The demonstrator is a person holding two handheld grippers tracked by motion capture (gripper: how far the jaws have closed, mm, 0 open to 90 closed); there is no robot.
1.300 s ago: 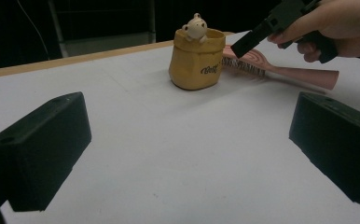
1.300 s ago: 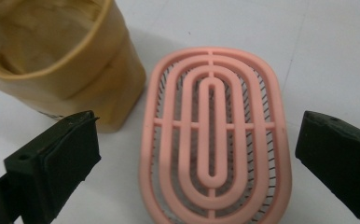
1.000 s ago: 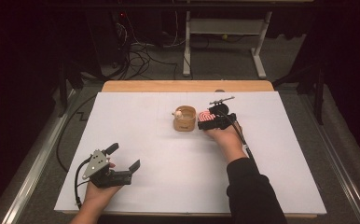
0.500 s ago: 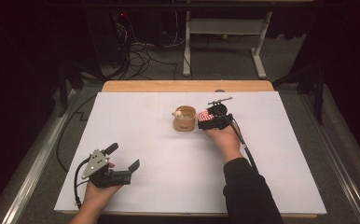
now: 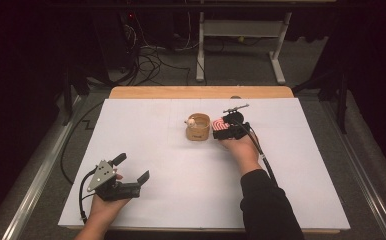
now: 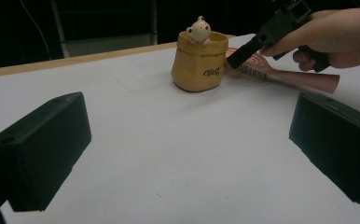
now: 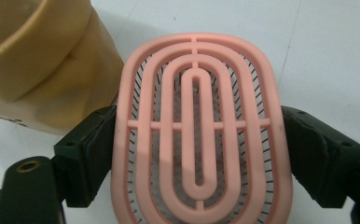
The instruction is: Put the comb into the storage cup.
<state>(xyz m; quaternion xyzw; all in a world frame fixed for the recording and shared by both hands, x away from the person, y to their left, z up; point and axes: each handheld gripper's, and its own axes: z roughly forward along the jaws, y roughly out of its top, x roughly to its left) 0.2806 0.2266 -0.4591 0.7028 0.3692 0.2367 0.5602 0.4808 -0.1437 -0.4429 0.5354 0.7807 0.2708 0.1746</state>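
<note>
**Brush head between the right fingers, beside the cup**

The left gripper [image 5: 131, 176] rests at the near left of the counter [image 5: 146, 150], fingers wide and empty, well apart from the work. The cup [image 5: 198, 127] stands mid-counter. Just right of it lies the pink brush [image 7: 197, 130], its long axis running away between the right gripper's [image 5: 221, 131] fingers. These have just been closing and seem to clamp the head's two edges.

Overhead and two close views, shared cup [image 5: 198, 128]
</note>
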